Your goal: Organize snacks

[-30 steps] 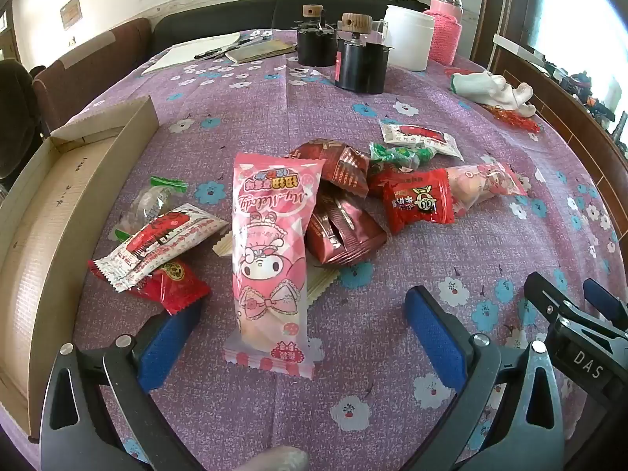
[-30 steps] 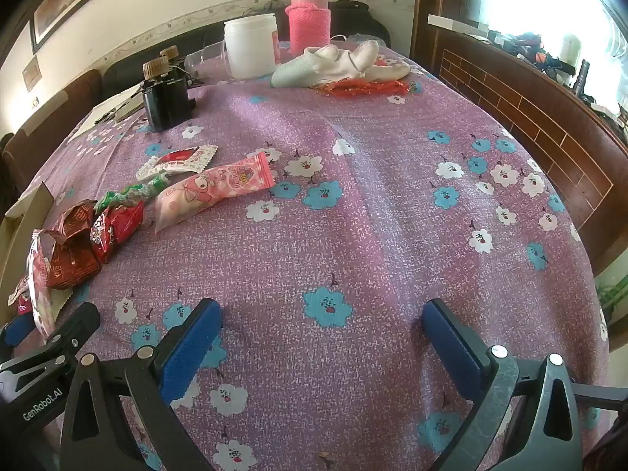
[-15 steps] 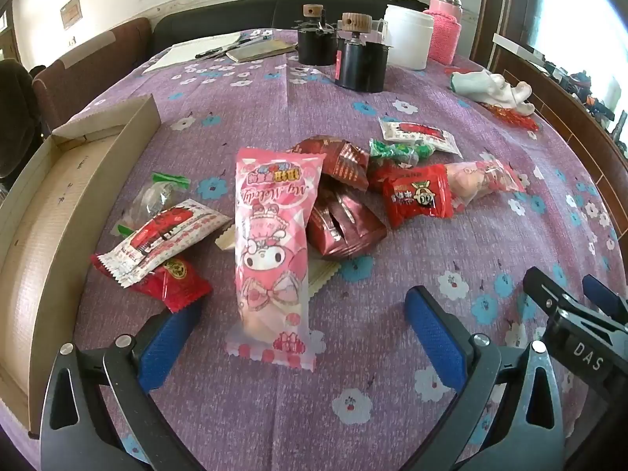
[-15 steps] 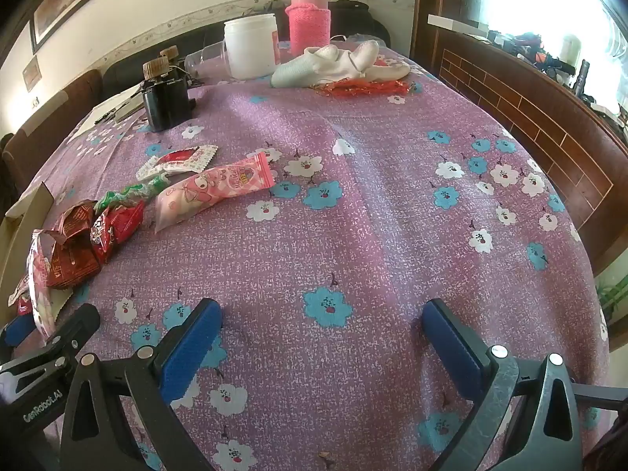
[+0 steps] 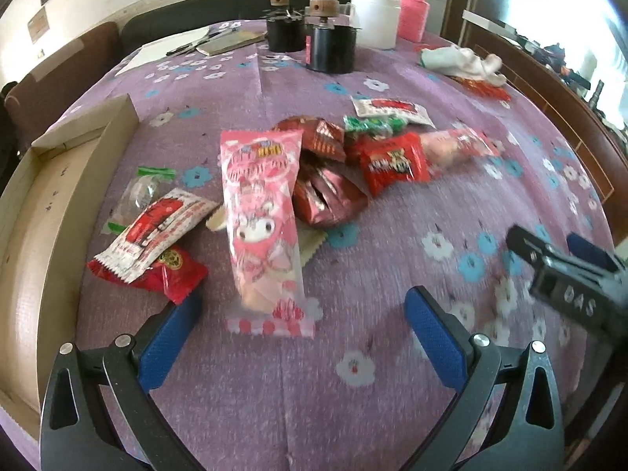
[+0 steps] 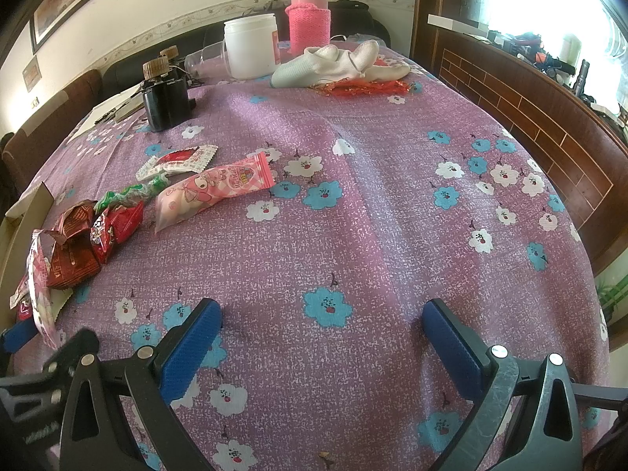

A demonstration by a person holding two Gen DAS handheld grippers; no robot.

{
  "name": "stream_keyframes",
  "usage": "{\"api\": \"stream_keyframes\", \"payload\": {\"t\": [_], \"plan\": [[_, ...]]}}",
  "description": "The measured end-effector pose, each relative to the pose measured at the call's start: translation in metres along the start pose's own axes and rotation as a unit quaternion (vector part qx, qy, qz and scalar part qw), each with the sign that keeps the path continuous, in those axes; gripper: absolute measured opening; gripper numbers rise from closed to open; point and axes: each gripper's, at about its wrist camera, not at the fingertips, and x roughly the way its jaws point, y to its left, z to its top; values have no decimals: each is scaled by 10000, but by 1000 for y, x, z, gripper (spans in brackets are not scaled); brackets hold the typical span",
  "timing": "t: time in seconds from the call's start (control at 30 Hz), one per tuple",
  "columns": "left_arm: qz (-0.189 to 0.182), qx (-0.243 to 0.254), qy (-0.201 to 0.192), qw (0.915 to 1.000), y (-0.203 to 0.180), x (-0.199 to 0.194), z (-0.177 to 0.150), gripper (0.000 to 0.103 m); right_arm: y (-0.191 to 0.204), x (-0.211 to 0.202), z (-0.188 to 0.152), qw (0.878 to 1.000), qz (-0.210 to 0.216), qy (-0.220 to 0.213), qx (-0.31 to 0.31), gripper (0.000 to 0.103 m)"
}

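Left gripper [image 5: 298, 333] spread wide, blue pads [image 5: 433, 339] apart, empty, hovering low over the purple flowered tablecloth [image 5: 392, 90]. Just ahead of it, nearly centred between the pads and a little toward the left one, a long pink cartoon-print snack packet [image 5: 261, 227], lying lengthwise, near end close to the fingertips but not between them. Left of that packet, a white-and-red sachet [image 5: 155, 231] overlapping a red packet [image 5: 172, 274], the latter just beside the left pad; behind these a clear wrapper with green ends [image 5: 141, 192]. Right of the pink packet, dark red foil packets [image 5: 327, 196], partly tucked under it, then a bright red packet [image 5: 394, 163], a green wrapped sweet [image 5: 373, 125], a second pink packet [image 5: 451, 147] and another white-and-red sachet [image 5: 390, 108], all clustered mid-table. At far left, an open cardboard box [image 5: 51, 204], near wall running alongside the snacks. Right gripper [image 6: 320, 341] likewise spread wide and empty, over bare cloth, well apart from the pile; from the right wrist view, snacks off to the left, the second pink packet nearest yet still far ahead. Visible at the right edge of the left wrist view too, blurred. Farther back on the table: two black jars with wooden stoppers [image 5: 329, 39], a white tub [image 6: 251, 47], a pink-sleeved flask [image 6: 308, 15], a white sock-like cloth [image 6: 337, 62], papers and pens [image 5: 184, 45]. Around the table, brown chairs [image 5: 59, 62], a dark sofa, a wood-panelled ledge [image 6: 530, 117] below a bright window, a framed picture on a pale wall.
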Motion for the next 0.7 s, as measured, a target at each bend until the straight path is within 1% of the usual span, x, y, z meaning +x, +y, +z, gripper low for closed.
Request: {"api": "stream_keyframes", "payload": {"t": [0.2, 0.43, 0.6, 0.7], "plan": [[7, 19, 116, 9999, -4, -6, -6, 103, 0, 0, 0, 10000, 0, 1, 0, 103], [-10, 36, 36, 10000, -4, -8, -11, 103, 0, 2, 0, 10000, 12, 10, 8, 103], [-128, 200, 248, 9994, -5, -9, -10, 103, 1, 4, 2, 9998, 29, 205, 10, 103], [-210, 342, 299, 9987, -5, -10, -12, 103, -3, 0, -2, 9997, -11, 257, 41, 103]]}}
